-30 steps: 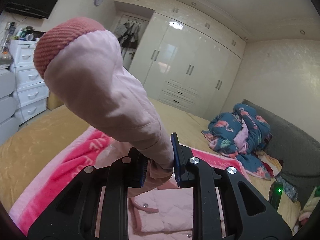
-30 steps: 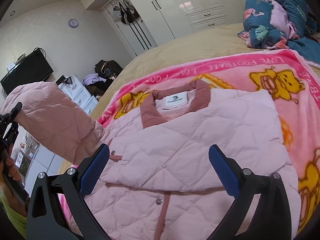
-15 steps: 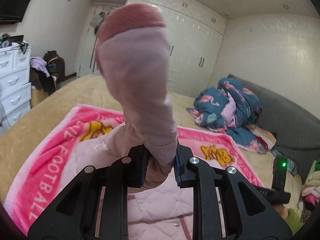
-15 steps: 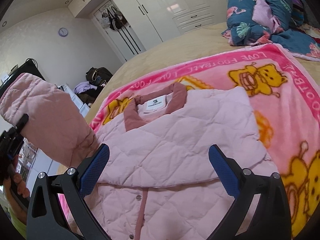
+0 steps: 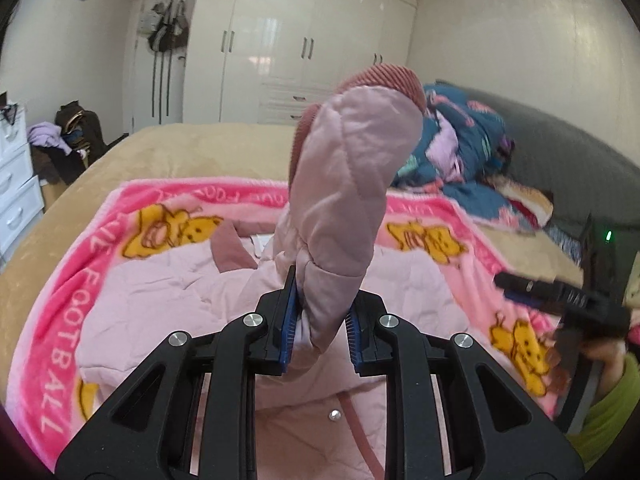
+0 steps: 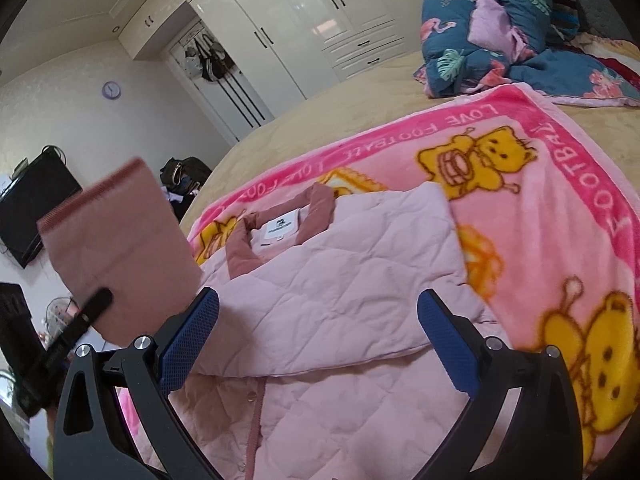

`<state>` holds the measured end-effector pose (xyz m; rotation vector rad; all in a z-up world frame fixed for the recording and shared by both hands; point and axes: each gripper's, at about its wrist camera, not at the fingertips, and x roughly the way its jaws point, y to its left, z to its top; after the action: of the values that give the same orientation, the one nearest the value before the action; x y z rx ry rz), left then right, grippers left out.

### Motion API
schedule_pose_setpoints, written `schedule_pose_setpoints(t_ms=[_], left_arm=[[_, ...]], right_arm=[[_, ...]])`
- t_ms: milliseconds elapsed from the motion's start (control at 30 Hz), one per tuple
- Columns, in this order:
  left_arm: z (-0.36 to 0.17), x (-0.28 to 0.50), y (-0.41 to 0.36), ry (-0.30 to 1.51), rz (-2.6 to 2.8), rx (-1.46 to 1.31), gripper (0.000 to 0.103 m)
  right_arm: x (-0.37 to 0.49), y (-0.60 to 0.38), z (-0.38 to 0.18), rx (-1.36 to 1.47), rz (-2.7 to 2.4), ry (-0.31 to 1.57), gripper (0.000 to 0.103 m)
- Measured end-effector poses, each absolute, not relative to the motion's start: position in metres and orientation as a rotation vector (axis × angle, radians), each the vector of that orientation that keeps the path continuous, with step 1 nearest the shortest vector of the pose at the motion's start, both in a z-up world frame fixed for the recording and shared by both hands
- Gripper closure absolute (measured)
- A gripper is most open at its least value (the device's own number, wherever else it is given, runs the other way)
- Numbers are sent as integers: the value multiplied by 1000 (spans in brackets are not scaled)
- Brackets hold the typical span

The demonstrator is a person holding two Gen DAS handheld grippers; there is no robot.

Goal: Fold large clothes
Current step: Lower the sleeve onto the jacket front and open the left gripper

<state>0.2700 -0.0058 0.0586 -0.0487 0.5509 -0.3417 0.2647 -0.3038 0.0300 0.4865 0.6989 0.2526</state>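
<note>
Padding makes the jacket [image 6: 340, 292] soft, light, springy; left gripper [image 5: 322, 320] clamps its sleeve [image 5: 344, 200] near the cuff, right gripper [image 6: 318, 334] gapes empty.

Left gripper [image 5: 320, 320]: matte black angular plastic linkage, silver round screws, ribbed blue pads [image 5: 289, 320].
Right gripper [image 6: 318, 332]: same black frame, silver screws, dimpled blue pads [image 6: 450, 346].
Sleeve [image 5: 612, 412]: yellow-green fabric.

bdrm | white wardrobe [image 5: 304, 40] – wall clock [image 6: 111, 90] | grey headboard [image 5: 560, 152]
</note>
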Motion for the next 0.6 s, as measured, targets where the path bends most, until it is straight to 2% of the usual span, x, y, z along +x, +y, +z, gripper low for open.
schedule_pose_setpoints(t_ms=[233, 567, 600], left_arm=[[28, 272, -33, 633, -340, 56, 87], [-10, 267, -69, 744, -368, 208, 72], [-12, 266, -71, 752, -371, 219, 64]], right_arm=[[261, -322, 24, 518, 231, 702, 4], [256, -328, 25, 526, 222, 692, 4], [256, -329, 25, 529, 220, 691, 4]])
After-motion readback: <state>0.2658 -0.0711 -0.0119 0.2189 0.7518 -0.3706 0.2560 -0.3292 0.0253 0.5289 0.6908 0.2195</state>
